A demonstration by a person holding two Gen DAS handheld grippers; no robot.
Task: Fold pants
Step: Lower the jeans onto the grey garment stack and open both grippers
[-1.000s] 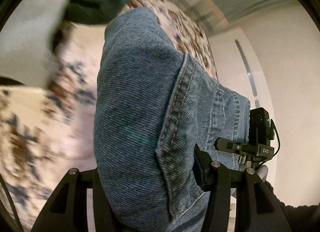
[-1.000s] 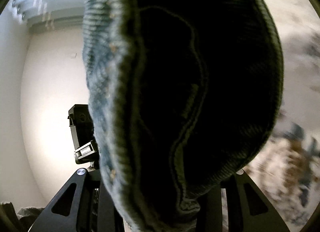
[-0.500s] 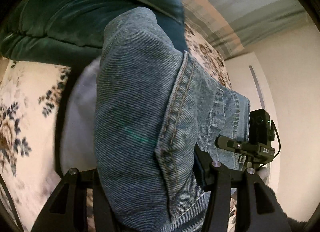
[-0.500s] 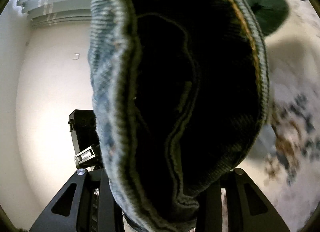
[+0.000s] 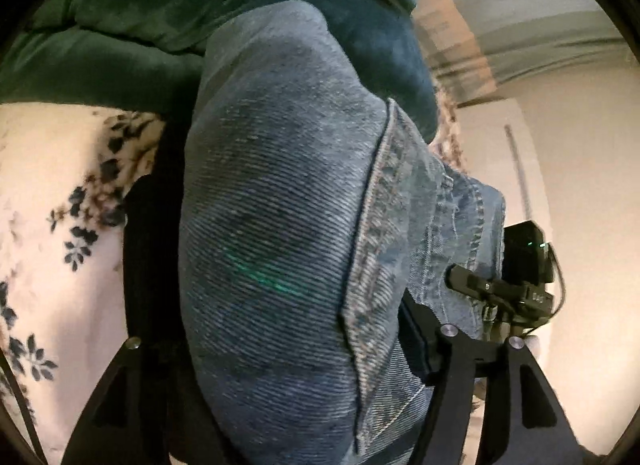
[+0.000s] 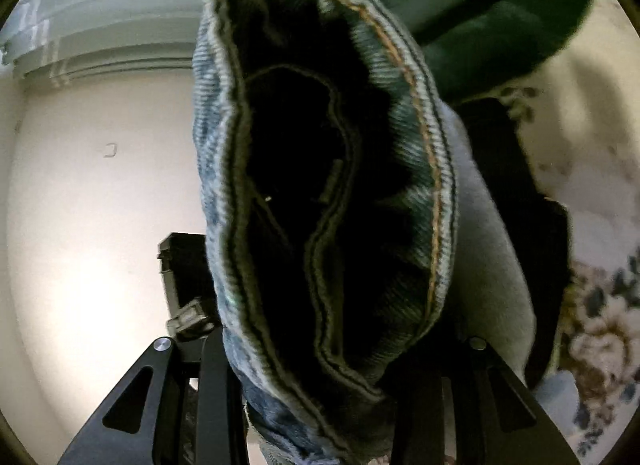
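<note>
Cream walls (image 6: 92, 201) and pale window blinds (image 6: 104, 41) form the background in both wrist views. Below lies a bed cover of cream fabric with a dark floral print (image 5: 60, 225), with a dark green plush blanket (image 5: 132, 25) bunched along its far side.

Blue denim pants (image 5: 272, 233) fill the centre of both views, raised off the bed and bunched between the two tools. In the left wrist view the stitched side seam runs down the cloth toward the right-hand finger.

Left gripper (image 5: 288, 405): its fingers (image 5: 452, 393) have just been opening, with the denim between them. The left-hand finger stands clear of the cloth with a dark gap beside it. Whether the right-hand finger presses the fabric cannot be told.

Right gripper (image 6: 320, 405): its fingers (image 6: 216, 397) are clamped on a thick fold of the pants, whose hemmed edge and dark inside face the lens.

Each view shows the opposite gripper's black camera unit (image 5: 524, 257) just beside the denim.
</note>
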